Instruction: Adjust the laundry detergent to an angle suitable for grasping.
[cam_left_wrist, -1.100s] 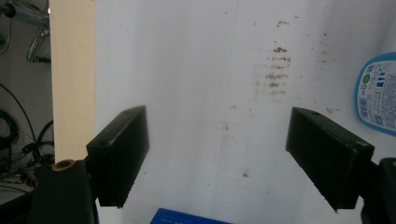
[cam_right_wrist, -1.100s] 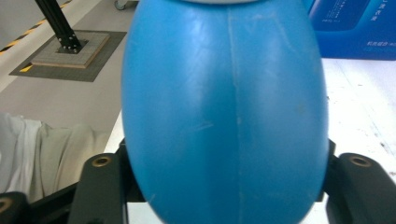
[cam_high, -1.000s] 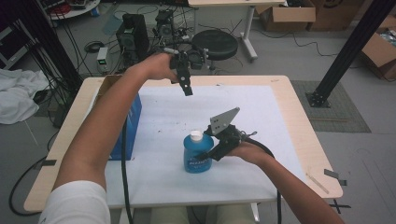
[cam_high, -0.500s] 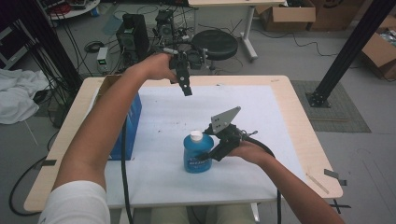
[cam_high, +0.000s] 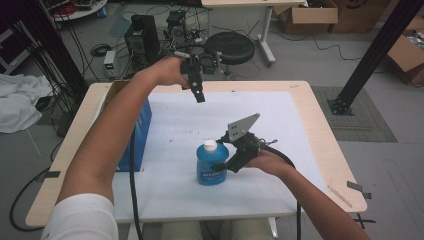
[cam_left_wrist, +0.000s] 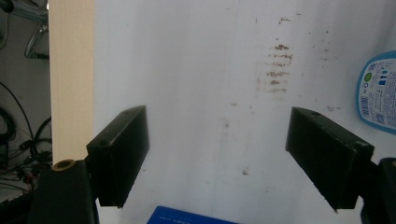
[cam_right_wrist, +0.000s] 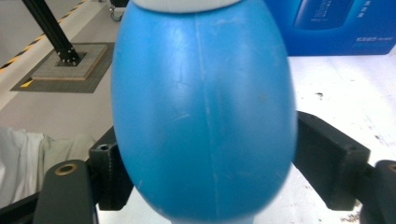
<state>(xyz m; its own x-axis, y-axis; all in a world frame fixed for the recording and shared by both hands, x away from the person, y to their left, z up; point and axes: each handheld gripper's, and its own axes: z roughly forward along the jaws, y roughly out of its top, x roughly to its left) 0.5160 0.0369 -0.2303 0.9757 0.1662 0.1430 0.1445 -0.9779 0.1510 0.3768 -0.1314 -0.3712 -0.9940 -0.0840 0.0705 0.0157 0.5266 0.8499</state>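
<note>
The blue bottle (cam_high: 212, 163) stands upright near the worktop's (cam_high: 320, 130) middle, long axis vertical, clasped at its belly by the right tongs (cam_high: 224, 159) coming in from its 3 o'clock. The left tongs (cam_high: 198, 95) hang spread and empty toward the bottle's 12 o'clock, well apart, so the right hand is nearer.

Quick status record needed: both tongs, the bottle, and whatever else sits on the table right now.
left tongs: open, nothing between the jaws, held above the white mat's far part
right tongs: jaws on both sides of the blue bottle, closed on it
blue bottle: upright on the mat, white cap on
blue box: at the mat's left edge
white mat: covers most of the wooden table, scattered dark marks
</note>
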